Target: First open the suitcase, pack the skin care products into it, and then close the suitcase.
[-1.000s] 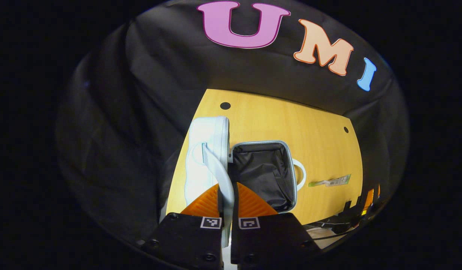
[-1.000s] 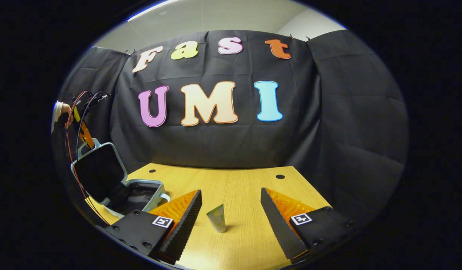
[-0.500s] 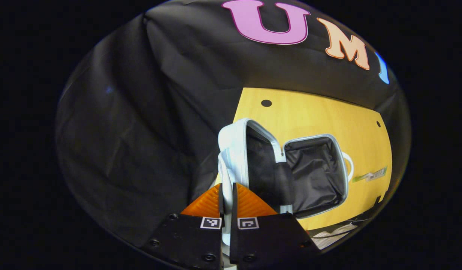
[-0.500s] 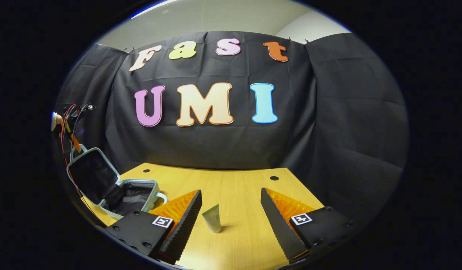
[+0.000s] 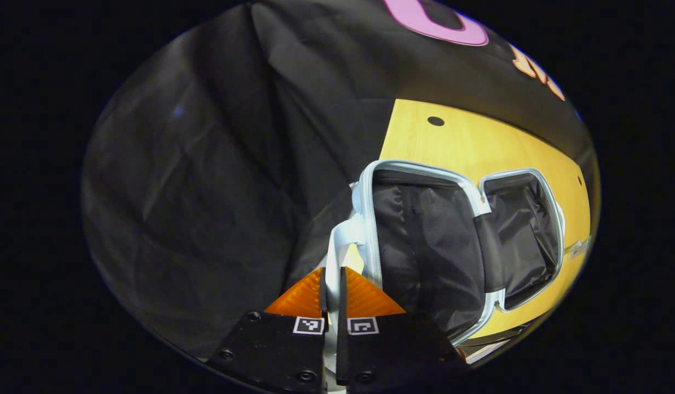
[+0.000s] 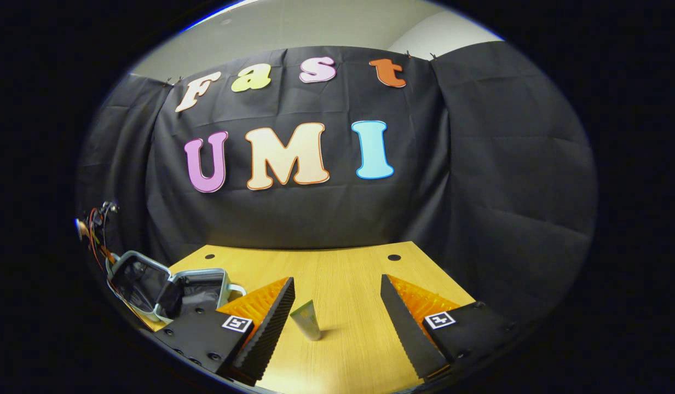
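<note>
Left gripper view: the left gripper [image 5: 332, 284] pinches the pale handle [image 5: 337, 246] of the suitcase lid [image 5: 425, 241], both fingers pressed on the strap. The suitcase [image 5: 520, 235] lies open ahead and to the right of it on the worktop [image 5: 479, 142], its dark lining exposed. In the right gripper view, the right gripper [image 6: 337, 306] is spread wide, and a skin care tube [image 6: 306, 320] stands between its fingers, nearer the left one, touching neither.
</note>
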Demonstrator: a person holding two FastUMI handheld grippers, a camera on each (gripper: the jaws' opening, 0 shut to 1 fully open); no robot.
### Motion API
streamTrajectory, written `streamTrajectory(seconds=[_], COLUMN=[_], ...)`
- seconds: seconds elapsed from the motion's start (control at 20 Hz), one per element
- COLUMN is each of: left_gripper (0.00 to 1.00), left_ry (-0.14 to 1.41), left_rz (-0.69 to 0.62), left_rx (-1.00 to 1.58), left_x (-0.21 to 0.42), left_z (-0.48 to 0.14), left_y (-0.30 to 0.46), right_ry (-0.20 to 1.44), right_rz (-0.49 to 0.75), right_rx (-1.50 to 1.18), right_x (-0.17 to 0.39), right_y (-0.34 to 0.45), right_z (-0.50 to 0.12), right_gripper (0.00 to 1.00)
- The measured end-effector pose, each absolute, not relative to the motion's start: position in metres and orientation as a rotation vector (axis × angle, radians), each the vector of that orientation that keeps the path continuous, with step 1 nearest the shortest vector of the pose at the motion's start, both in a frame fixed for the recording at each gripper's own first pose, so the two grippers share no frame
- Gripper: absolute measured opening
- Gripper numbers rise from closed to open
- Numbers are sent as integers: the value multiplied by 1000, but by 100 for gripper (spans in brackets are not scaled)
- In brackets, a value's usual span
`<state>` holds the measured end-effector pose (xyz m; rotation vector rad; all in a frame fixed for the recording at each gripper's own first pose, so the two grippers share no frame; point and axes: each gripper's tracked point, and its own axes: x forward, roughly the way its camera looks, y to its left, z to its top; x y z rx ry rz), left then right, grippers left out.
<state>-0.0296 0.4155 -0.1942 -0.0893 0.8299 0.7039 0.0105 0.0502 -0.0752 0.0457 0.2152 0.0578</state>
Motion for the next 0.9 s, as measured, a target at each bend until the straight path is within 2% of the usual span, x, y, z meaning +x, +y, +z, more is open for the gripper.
streamTrajectory(seconds=[0.3,0.65,0.85,0.9], left_gripper=[1,12,100,99], left_ry=[838,854,834,824], left_rz=[739,788,830,825], left_rx=[-133,-172,-154,-132], left_x=[-36,-34,-50,-55], left_z=[-210,-215,-202,-196], left_y=[419,421,414,409], right_ry=[212,233,246,250], right_rz=[6,0,38,43], right_rx=[98,61,60,52], right_x=[14,13,18,21], right_y=[41,46,56,56], right_z=[-74,-83,-90,-92], right_gripper=[98,98,98,98])
